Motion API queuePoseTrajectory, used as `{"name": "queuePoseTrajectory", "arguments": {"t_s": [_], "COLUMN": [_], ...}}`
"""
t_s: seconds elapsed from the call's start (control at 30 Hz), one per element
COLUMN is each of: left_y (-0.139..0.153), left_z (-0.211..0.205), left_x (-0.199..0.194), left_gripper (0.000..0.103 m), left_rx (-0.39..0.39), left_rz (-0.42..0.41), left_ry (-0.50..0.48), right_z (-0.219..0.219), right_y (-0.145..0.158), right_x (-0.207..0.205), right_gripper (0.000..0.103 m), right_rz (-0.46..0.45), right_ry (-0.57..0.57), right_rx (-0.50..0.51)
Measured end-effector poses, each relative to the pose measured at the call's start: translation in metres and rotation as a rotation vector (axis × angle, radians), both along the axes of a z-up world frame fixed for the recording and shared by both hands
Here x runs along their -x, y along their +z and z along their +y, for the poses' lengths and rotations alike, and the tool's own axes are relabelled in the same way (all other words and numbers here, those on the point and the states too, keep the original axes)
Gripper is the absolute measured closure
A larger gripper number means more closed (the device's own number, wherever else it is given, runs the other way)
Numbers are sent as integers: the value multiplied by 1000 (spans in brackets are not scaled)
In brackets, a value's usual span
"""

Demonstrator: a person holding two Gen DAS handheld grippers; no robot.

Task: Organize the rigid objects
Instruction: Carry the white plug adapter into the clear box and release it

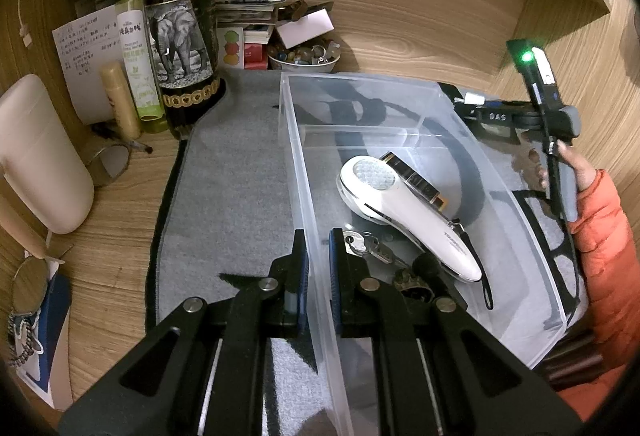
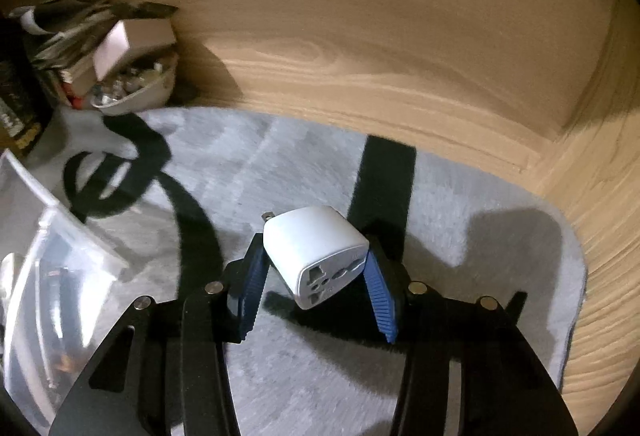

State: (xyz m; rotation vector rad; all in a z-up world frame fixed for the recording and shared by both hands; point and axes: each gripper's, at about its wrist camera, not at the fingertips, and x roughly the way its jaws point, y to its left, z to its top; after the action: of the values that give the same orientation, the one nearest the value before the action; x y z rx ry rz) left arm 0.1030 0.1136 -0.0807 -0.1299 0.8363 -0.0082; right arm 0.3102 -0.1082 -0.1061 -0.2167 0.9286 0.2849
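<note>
At the far left of the left wrist view, a pale plastic container point(image 1: 38, 156) lies on the wooden counter point(image 1: 120, 236). Beside it stand a beige tube point(image 1: 120, 100), a green spray bottle point(image 1: 136, 48) and a dark bottle with an elephant label point(image 1: 182, 32). Right of these, a small bowl of trinkets point(image 1: 304, 56) sits against the back wall, by the grey mat point(image 1: 232, 176).

The left gripper point(image 1: 318, 252) has its jaws shut on the near-left wall of the clear plastic bin point(image 1: 360, 88), one pad outside and one inside. In the bin lie a white handheld device point(image 1: 408, 208), a set of keys point(image 1: 368, 246) and a gold-edged dark box point(image 1: 416, 178), partly under the device. Right of the bin, a hand point(image 1: 568, 164) in an orange sleeve point(image 1: 604, 236) holds the other tool.

In the right wrist view, the bin's corner shows at the left edge. Right of it, on the mat, the right gripper point(image 2: 316, 264) has its jaws closed against both sides of a white travel adapter point(image 2: 316, 252), socket face toward the camera.
</note>
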Motion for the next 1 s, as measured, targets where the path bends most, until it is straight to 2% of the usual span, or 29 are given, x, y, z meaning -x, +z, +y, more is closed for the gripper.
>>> {"name": "queuePoseTrajectory", "arguments": {"t_s": [0.4, 0.67, 0.9, 1.0], "left_y": [0, 0, 1, 1], "left_z": [-2, -3, -2, -2], "left_x": [-1, -1, -1, -1], "left_gripper": [94, 94, 94, 94], "left_rx": [-9, -12, -12, -13], "left_rz": [-1, -1, -5, -5], "left_ry": [-1, -1, -1, -1], "right_z": [29, 54, 88, 101], "right_y": [71, 105, 115, 111], "right_x": [45, 84, 110, 116], "right_gripper": [59, 59, 59, 59], "right_rz": [-149, -246, -283, -258], "right_ry": [100, 206, 313, 355], "right_rx": [-46, -73, -70, -85]}}
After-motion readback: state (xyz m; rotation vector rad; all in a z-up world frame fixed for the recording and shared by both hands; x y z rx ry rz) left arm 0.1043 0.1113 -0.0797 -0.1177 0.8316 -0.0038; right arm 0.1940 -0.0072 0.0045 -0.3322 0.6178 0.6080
